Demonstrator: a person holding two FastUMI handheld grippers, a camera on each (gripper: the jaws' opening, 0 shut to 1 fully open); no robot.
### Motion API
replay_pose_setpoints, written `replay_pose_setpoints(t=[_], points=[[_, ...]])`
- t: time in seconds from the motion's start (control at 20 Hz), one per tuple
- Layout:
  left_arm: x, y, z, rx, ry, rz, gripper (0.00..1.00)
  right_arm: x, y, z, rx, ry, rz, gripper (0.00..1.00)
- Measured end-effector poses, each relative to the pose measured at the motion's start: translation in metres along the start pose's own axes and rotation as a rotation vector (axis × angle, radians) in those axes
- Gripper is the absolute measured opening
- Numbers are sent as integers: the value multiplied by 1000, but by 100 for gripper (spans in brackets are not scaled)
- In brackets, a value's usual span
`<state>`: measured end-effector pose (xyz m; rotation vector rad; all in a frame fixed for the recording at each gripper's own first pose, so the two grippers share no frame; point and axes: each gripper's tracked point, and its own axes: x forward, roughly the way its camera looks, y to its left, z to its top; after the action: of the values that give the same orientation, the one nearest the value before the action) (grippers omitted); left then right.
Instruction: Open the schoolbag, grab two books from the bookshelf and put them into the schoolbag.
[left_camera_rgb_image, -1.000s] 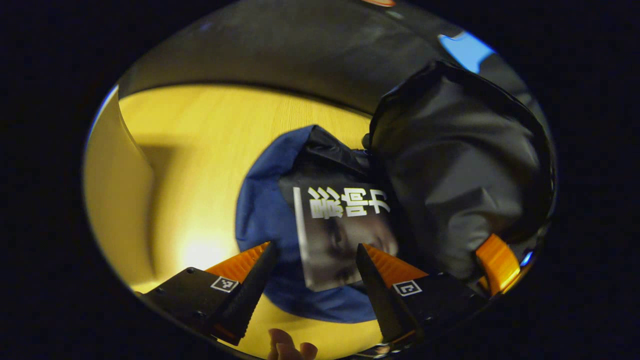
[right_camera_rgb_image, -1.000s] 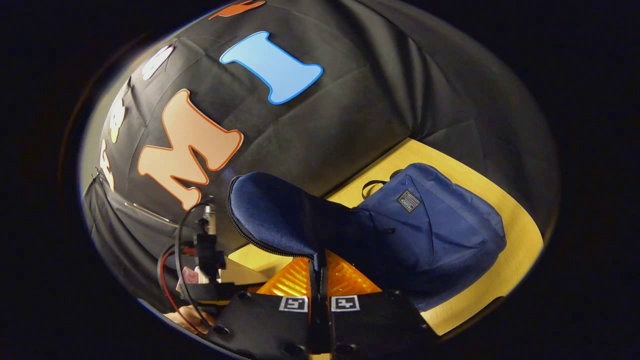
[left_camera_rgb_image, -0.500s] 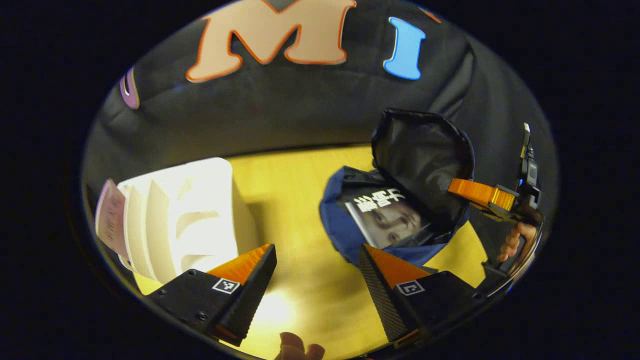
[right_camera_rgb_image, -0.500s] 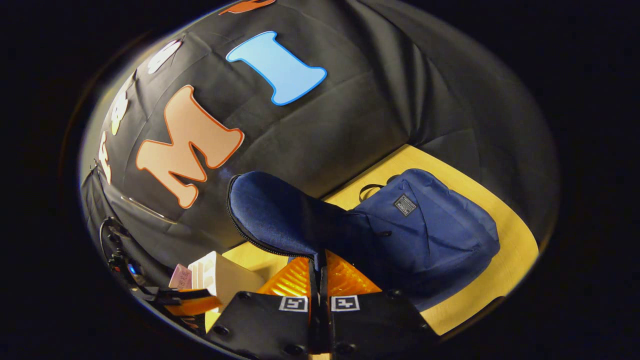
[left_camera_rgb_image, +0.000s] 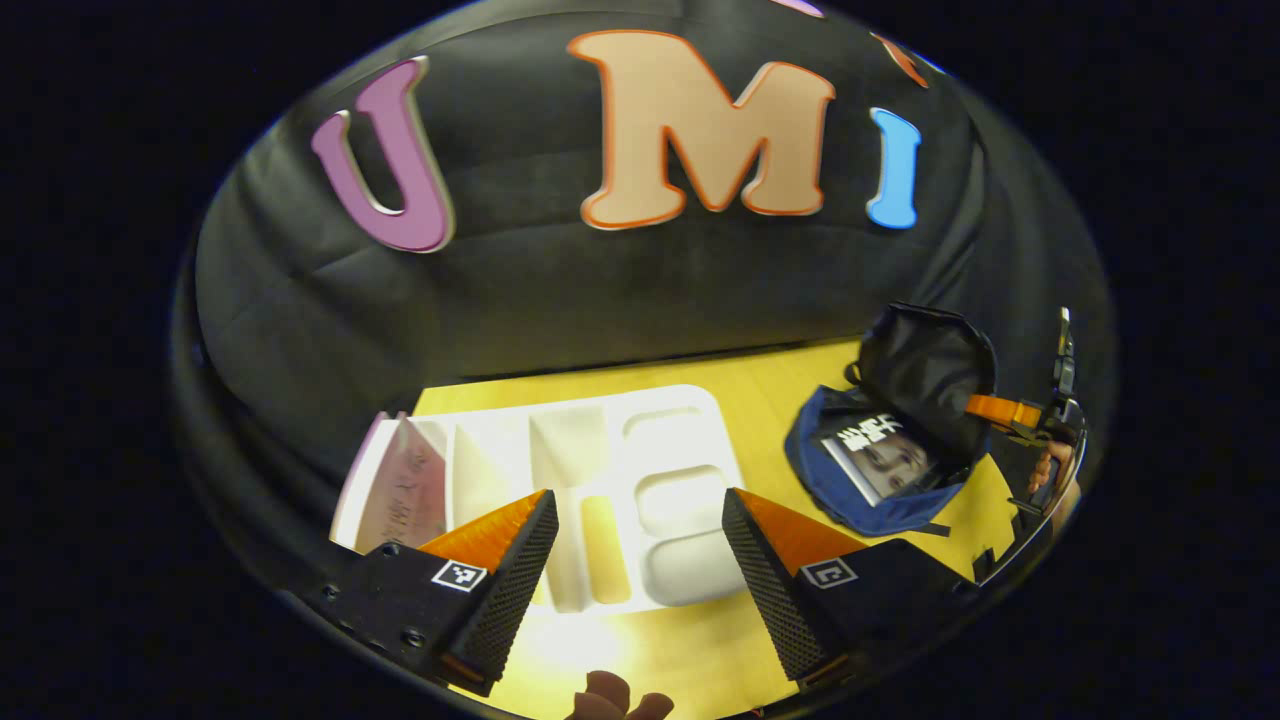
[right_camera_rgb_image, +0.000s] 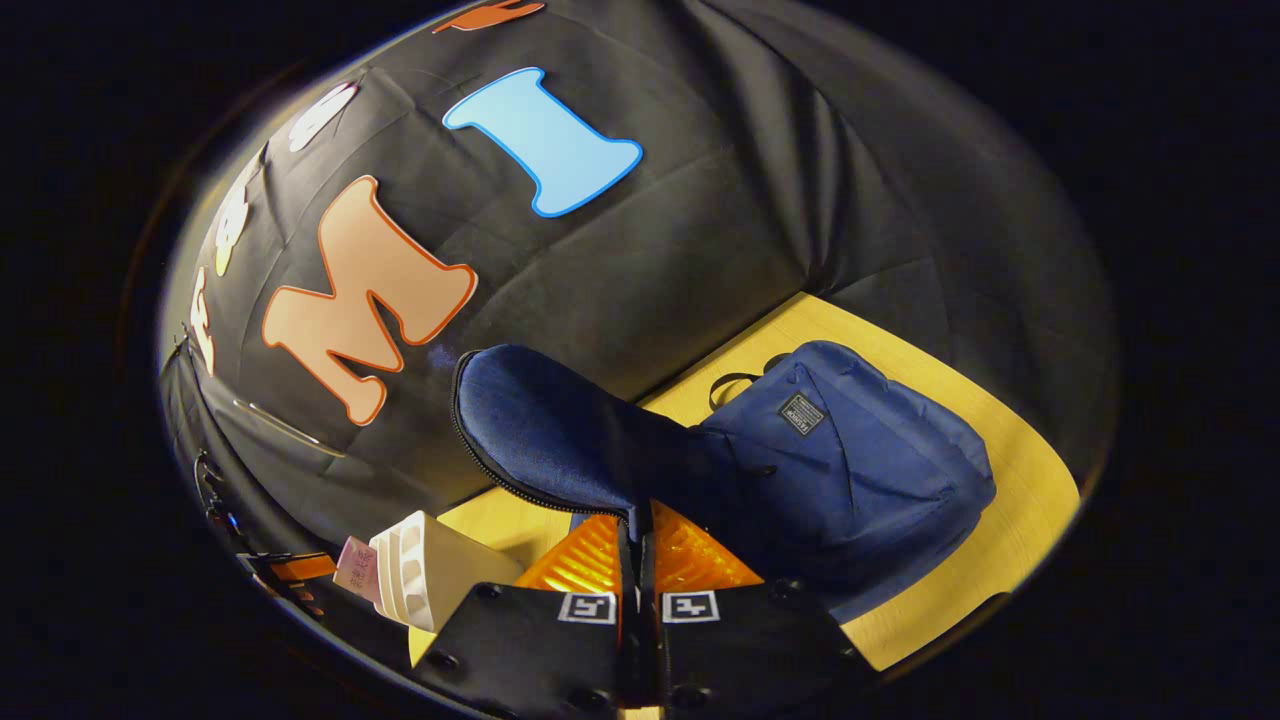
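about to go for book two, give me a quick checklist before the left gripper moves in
1. First book inside schoolbag: ok.
2. Bag flap held up by right gripper, fingers pressed on its edge: ok.
3. Left gripper open, nothing between its fingers: ok.
4. Second book standing at the end of the white bookshelf: ok.
5. Left gripper lined up on that book: not ok, it points at the shelf's middle.
6. Room in the bag for another book: cannot tell.

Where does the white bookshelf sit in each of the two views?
Left gripper view: the white bookshelf lies lower centre on the yellow table, just beyond the open left tongs, with a pink book in its left end.
Right gripper view: the bookshelf shows at the lower left edge, left of the right tongs.
Shared landmark: the blue schoolbag.
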<state>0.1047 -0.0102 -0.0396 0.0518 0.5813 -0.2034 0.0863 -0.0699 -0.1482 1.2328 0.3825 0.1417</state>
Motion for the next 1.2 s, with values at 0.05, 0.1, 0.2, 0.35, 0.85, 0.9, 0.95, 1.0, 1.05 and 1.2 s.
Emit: replay_pose_setpoints(t=[0.05, 0.1, 0.2, 0.35, 0.85, 0.9, 0.95, 1.0, 1.05, 1.2], points=[[-2, 19, -2, -3, 2, -1, 97, -2, 1, 1, -2, -3, -5, 3], [-1, 39, -5, -8, 15, 15, 98, -2, 1, 2, -4, -4, -7, 3], [0, 79, -9, -1, 22, 59, 98, -2, -2, 2, -4, -8, -14, 3], [-1, 123, -8, -7, 18, 91, 97, -2, -2, 2, 6, -15, -25, 3], [45, 179, -46, -49, 187, 68, 95, -5, -7, 6, 8, -31, -55, 3], [51, 182, -52, -53, 204, 48, 92, -6, -8, 7, 11, -35, -59, 3], [55, 181, -56, -52, 226, 38, 89, -6, -8, 8, 14, -36, -62, 3], [60, 178, -61, -54, 250, 32, 82, -7, -8, 9, 16, -38, -65, 3], [63, 176, -68, -58, 288, 21, 81, -8, -9, 10, 16, -40, -67, 3], [71, 176, -82, -65, 360, 9, 72, -6, -10, 10, 13, -40, -70, 2]])
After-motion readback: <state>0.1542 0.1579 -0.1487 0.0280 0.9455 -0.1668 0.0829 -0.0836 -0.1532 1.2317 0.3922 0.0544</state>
